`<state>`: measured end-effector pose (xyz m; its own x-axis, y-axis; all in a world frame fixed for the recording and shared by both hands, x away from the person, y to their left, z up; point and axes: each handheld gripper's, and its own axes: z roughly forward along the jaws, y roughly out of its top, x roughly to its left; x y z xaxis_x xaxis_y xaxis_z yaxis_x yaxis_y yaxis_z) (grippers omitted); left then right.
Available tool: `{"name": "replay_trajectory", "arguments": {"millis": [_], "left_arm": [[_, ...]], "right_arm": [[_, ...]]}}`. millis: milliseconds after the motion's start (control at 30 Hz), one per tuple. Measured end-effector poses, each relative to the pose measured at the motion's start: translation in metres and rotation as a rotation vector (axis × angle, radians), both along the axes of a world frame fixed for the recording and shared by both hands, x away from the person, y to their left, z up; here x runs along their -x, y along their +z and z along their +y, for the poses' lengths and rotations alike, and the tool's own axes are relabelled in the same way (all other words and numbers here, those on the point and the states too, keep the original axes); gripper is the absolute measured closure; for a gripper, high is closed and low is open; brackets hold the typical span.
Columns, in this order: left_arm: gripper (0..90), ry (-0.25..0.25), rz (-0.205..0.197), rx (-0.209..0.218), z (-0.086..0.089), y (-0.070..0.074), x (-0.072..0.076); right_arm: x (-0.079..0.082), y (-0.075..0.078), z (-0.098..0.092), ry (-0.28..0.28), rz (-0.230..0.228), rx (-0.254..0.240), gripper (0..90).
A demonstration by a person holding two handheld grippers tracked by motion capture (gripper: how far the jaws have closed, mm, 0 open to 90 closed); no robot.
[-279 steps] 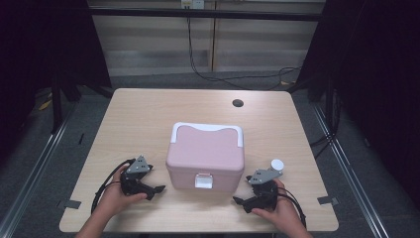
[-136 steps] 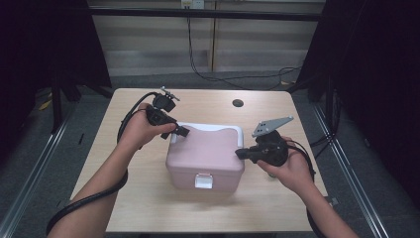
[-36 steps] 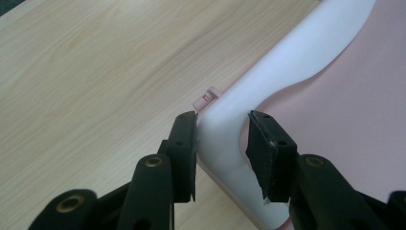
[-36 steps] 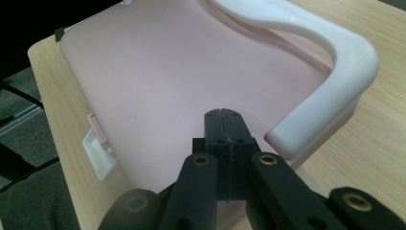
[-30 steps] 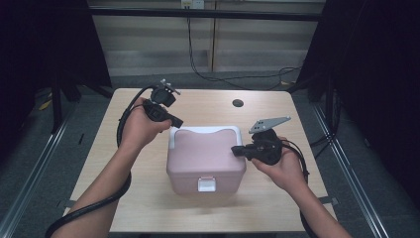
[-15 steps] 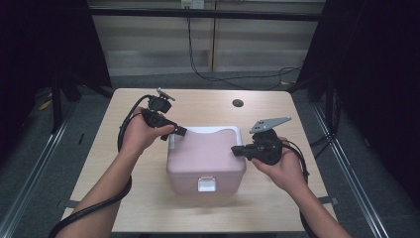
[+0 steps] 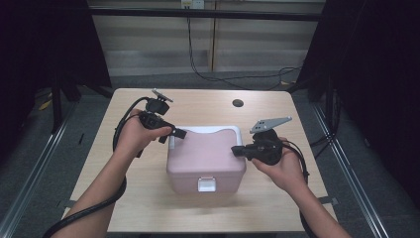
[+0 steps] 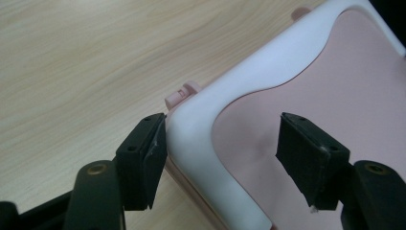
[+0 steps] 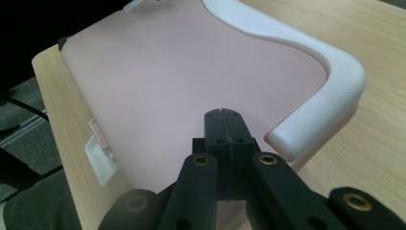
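Left gripper (image 7: 174,133) sat at the back-left corner of the pink box (image 7: 205,161), jaws apart and straddling the white handle (image 8: 225,110) where it bends round that corner. They had just been swinging open, then eased back in a touch. In the left gripper view one pad was right up against the outer edge of the handle, while the other hung over the pink lid, well clear of the handle's inner edge. So no clamp on it, as far as I could see.

Right gripper (image 7: 237,150) was at the box's right side, jaws pressed together with nothing between them (tips meet flush in the right gripper view (image 9: 224,125)). Its nose pointed in over the lid, just beside the right-hand end of the handle (image 9: 335,91). Whether the tips actually touched the lid, I couldn't tell.

Box stood in the middle of the wooden table (image 7: 124,198), lid down, white latch (image 7: 206,184) on the side facing me, handle lying flat along the lid's far edge and sides. A small pink hinge lug (image 8: 184,92) stuck out from the box just behind the left gripper's outer pad.

Dark round hole (image 7: 237,103) in the table sat behind the box, toward its right. Cables trailed from both grippers back along my forearms.
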<state>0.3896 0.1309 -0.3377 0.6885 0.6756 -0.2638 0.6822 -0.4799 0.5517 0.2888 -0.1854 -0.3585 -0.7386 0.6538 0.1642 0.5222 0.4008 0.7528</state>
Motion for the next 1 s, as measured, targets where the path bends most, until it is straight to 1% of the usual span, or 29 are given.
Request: {"name": "replay_trajectory", "arguments": {"millis": [67, 167, 267, 367, 433, 467, 500, 533, 567, 600, 633, 667, 700, 733, 767, 800, 867, 900, 933, 967, 1000], "left_arm": [[35.5, 0.009, 0.004, 0.022, 0.002, 0.002, 0.000], [38.1, 0.005, 0.000, 0.033, 0.004, 0.007, 0.001], [38.5, -0.011, -0.015, 0.025, 0.005, 0.013, 0.003], [38.8, -0.028, -0.036, 0.000, 0.004, 0.017, 0.005], [38.9, -0.030, -0.049, -0.013, 0.002, 0.019, 0.007], [42.0, -0.058, -0.029, 0.029, 0.003, 0.022, 0.008], [53.0, -0.069, -0.004, 0.086, 0.002, 0.025, 0.009], [51.3, -0.081, -0.006, 0.091, -0.002, 0.031, 0.012], [51.0, -0.103, -0.031, 0.050, -0.008, 0.034, 0.016], [49.2, -0.123, -0.024, 0.028, -0.013, 0.036, 0.018], [47.9, -0.129, -0.024, 0.013, -0.017, 0.038, 0.019], [46.7, -0.123, -0.043, -0.021, -0.020, 0.039, 0.019], [45.7, -0.114, -0.065, -0.041, -0.022, 0.039, 0.018], [44.4, -0.094, -0.061, -0.047, -0.022, 0.038, 0.016], [42.3, -0.072, -0.070, -0.070, -0.021, 0.037, 0.014], [40.1, -0.058, -0.089, -0.096, -0.021, 0.036, 0.013], [34.1, -0.031, -0.117, -0.114, -0.018, 0.034, 0.011], [31.5, -0.022, -0.124, -0.121, -0.017, 0.034, 0.010], [29.1, -0.014, -0.135, -0.145, -0.015, 0.033, 0.009], [26.5, -0.001, -0.142, -0.155, -0.013, 0.032, 0.008], [25.5, 0.007, -0.137, -0.152, -0.010, 0.030, 0.007]], "right_arm": [[0.000, -0.001, 0.000, 0.001, -0.003, -0.007, 90.0], [0.001, 0.000, 0.000, -0.002, -0.003, -0.002, 90.0], [0.000, 0.000, 0.000, -0.001, -0.003, -0.001, 90.0], [0.000, -0.001, 0.000, -0.002, -0.003, -0.006, 90.0], [0.000, -0.001, 0.000, -0.003, -0.003, -0.007, 90.0], [0.000, -0.001, 0.001, -0.004, -0.004, -0.006, 90.0], [0.000, -0.001, 0.001, -0.005, -0.006, 0.000, 90.0], [0.000, 0.000, 0.001, -0.005, -0.006, 0.001, 90.0], [0.000, -0.001, 0.001, -0.005, -0.005, 0.000, 90.0], [0.000, -0.001, 0.001, -0.007, -0.002, -0.003, 90.0], [0.000, -0.001, 0.001, -0.007, 0.000, -0.007, 90.0], [0.000, -0.001, 0.002, -0.008, -0.002, -0.003, 90.0], [0.000, -0.001, 0.002, -0.008, -0.007, -0.001, 90.0], [0.001, -0.001, 0.002, -0.010, -0.010, 0.001, 90.0], [0.001, -0.001, 0.002, -0.009, -0.013, 0.003, 90.0], [0.001, -0.001, 0.002, -0.010, -0.012, 0.003, 90.0], [0.001, -0.001, 0.002, -0.011, -0.010, 0.001, 90.0], [0.001, -0.001, 0.002, -0.010, -0.009, 0.001, 90.0], [0.001, -0.001, 0.002, -0.010, -0.007, -0.001, 90.0], [0.000, -0.001, 0.002, -0.009, -0.005, -0.002, 90.0], [0.000, -0.001, 0.002, -0.007, -0.006, -0.003, 90.0]]}}
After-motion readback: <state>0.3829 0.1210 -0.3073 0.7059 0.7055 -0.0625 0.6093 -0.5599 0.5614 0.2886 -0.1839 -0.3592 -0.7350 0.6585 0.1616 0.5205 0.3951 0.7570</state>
